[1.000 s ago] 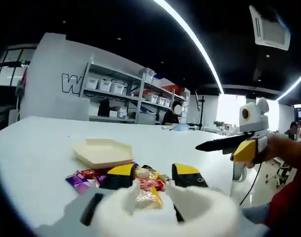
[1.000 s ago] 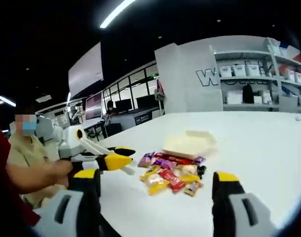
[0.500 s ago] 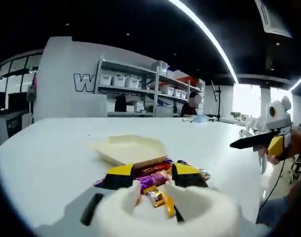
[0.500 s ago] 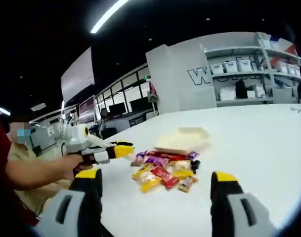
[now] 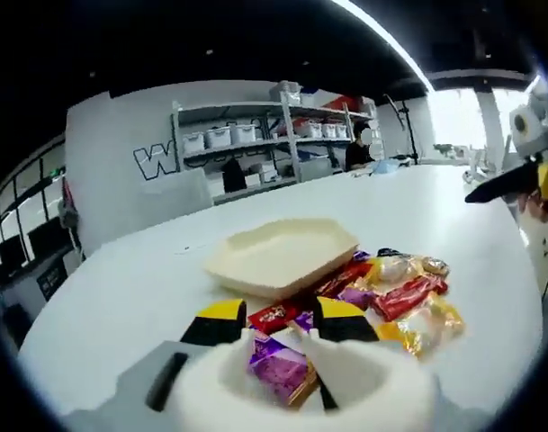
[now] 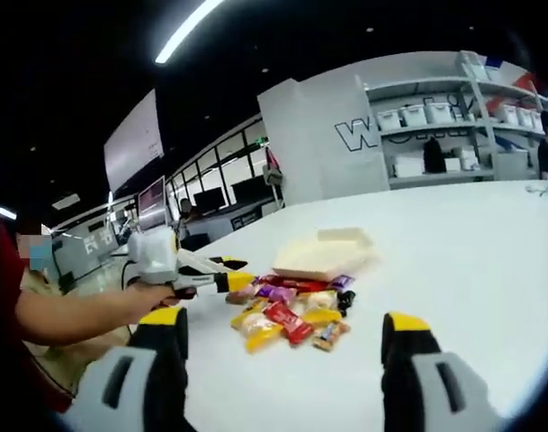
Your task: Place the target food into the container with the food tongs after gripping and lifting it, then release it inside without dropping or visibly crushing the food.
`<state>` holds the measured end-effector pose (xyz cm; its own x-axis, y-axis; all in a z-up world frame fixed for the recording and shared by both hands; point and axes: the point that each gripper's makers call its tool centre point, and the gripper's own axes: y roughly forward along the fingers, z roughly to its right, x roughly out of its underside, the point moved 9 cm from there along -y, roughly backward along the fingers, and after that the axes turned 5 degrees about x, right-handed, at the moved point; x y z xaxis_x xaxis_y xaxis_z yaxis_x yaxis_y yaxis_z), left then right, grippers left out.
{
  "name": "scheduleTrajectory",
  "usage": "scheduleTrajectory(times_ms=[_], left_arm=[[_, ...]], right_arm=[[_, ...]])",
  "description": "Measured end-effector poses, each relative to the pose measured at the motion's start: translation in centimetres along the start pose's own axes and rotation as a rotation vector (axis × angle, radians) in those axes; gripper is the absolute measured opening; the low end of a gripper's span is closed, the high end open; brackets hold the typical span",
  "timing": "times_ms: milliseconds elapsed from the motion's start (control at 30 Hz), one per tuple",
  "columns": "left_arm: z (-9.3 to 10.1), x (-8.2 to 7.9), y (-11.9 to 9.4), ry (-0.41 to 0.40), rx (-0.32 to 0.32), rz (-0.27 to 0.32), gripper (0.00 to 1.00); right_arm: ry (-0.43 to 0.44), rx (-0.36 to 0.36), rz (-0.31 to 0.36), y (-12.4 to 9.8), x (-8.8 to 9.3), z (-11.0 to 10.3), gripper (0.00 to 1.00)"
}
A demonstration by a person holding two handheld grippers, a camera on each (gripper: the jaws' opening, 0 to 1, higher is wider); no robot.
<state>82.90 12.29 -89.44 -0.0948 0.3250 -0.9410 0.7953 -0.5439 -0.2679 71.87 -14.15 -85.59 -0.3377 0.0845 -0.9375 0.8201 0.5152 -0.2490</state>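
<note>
We see the left tool [image 5: 278,322] closed on a glossy purple candy [image 5: 278,369] beside the wrapped pile [image 6: 291,310]. Cream hexagonal tray [image 5: 282,255] sits behind, touching the pile, on the smooth white surface [image 6: 471,261]. Right tool [image 6: 287,337] hangs open.

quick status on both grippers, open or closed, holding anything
Left gripper: jaws apart around a purple-wrapped candy; whether they grip it cannot be told.
Right gripper: open, holding nothing.
</note>
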Motion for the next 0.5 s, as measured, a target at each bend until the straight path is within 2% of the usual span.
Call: scheduleTrajectory(times_ms=[100, 200, 300, 433, 500], left_arm=[[-0.2, 0.1, -1.2, -0.046, 0.002, 0.009, 0.28], [-0.5, 0.4, -2.6, 0.018, 0.000, -0.027, 0.28], [-1.2, 0.5, -3.5, 0.029, 0.015, -0.002, 0.29], [-1.4, 1.2, -4.8, 0.090, 0.026, -0.049, 0.29], [-2.0, 2.0, -5.2, 0.068, 0.023, -0.052, 0.29]], right_arm=[[0.015, 0.002, 0.011, -0.2, -0.1, 0.1, 0.83], [0.022, 0.001, 0.013, -0.2, -0.1, 0.0, 0.84], [0.022, -0.003, 0.015, -0.3, -0.1, -0.4, 0.85], [0.032, -0.013, 0.014, -0.6, 0.1, -1.0, 0.85], [0.038, -0.019, 0.020, -0.8, 0.2, -1.2, 0.85]])
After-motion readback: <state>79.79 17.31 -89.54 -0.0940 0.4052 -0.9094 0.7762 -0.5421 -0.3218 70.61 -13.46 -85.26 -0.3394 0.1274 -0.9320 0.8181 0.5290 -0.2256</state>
